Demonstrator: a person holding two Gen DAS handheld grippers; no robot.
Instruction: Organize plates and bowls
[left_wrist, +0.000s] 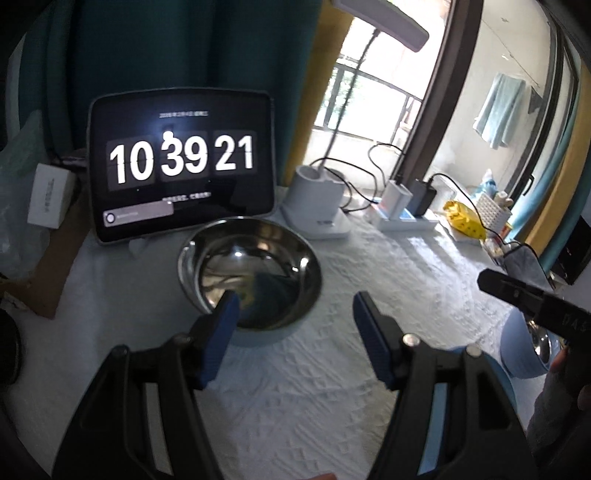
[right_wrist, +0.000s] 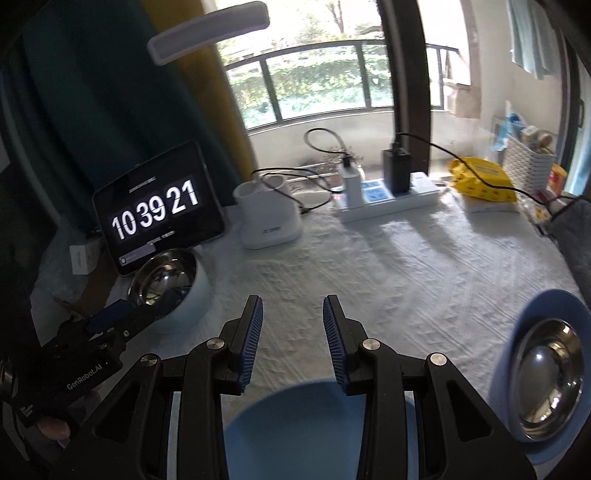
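Observation:
A steel-lined bowl with a white outside (left_wrist: 251, 273) stands on the white cloth in front of the tablet; it also shows in the right wrist view (right_wrist: 170, 288). My left gripper (left_wrist: 293, 314) is open, its left finger over the bowl's near rim, its right finger outside. My right gripper (right_wrist: 293, 314) is open and empty above a blue plate (right_wrist: 310, 424). A second steel bowl with a blue outside (right_wrist: 550, 376) stands at the right; its edge shows in the left wrist view (left_wrist: 524, 354).
A tablet showing a clock (left_wrist: 181, 162) leans behind the white bowl. A white lamp base (right_wrist: 266, 218), a power strip with chargers and cables (right_wrist: 388, 195), a yellow packet (right_wrist: 480, 177) and a white basket (right_wrist: 528, 162) line the back of the table.

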